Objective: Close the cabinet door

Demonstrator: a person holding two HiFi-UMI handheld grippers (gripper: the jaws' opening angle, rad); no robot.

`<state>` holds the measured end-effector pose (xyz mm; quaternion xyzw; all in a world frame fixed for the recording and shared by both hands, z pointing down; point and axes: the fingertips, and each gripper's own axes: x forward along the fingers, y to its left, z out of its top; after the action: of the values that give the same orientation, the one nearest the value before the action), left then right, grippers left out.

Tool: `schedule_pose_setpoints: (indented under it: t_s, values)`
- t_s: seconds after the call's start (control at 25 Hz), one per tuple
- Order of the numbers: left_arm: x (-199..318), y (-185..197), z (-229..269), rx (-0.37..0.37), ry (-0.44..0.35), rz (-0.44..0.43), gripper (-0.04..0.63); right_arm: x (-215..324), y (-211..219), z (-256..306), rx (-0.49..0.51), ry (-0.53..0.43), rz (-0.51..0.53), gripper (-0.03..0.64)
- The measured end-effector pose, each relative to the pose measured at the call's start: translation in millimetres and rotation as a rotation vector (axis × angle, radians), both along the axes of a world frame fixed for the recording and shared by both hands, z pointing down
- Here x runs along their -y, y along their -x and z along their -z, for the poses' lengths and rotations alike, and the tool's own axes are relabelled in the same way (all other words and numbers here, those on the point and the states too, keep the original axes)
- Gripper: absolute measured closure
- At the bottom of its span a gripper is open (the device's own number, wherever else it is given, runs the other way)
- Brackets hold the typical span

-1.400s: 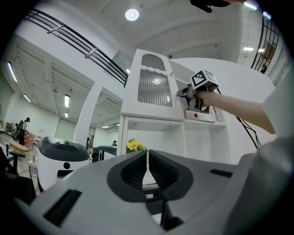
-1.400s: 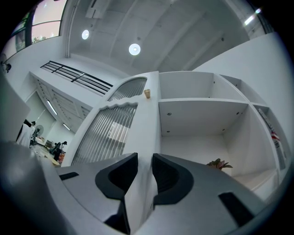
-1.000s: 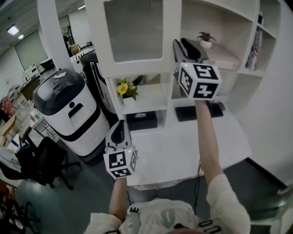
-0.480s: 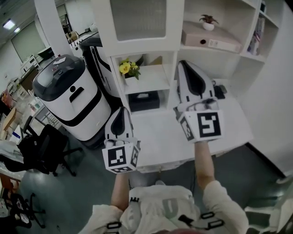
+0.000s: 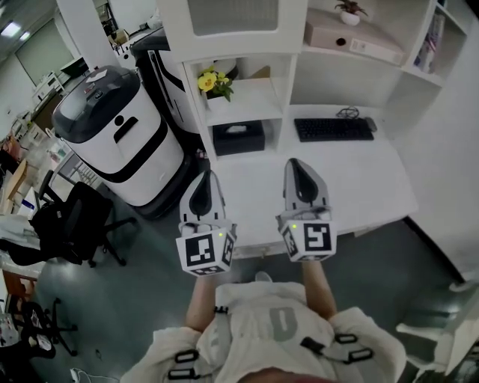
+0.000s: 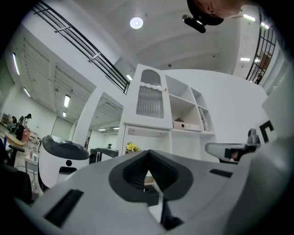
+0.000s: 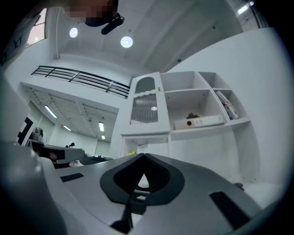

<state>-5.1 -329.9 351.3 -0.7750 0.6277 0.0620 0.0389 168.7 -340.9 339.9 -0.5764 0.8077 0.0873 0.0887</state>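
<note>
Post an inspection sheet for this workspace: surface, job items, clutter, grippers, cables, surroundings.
Surface: white desk, mostly bare.
Job's things: cabinet door with ribbed glass, looks shut, flush with the shelf unit.
Clutter: keyboard on the desk; black tissue box under the low shelf; yellow flowers on that shelf; box file and potted plant on the upper shelf.
Grippers: left gripper and right gripper over the desk's near edge, fingers together, nothing held.
Cables: small tangle behind the keyboard.
Surroundings: white service robot and black office chair left of the desk.
</note>
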Motion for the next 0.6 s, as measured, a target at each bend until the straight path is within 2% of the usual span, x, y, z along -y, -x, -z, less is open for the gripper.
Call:
schedule_pose_setpoints:
  t_s: [0.08,0.2,0.6]
  values:
    - [0.3,-2.0,-7.7,0.004,0.006,0.0,0.591,-1.0,-1.2,-21.3,0.034,0.05,0.003,0.611]
    - [2.1,-8.2,-18.2,0.012,0.025,-0.002,0.591,1.0,1.2,-34.6,0.03,0.095,0.025,0.611]
    - [3.0,-15.4,-22.8,0.016,0.04,0.023,0.591,4.9,-8.9,-28.4,0.017,0.089,0.048,0.612]
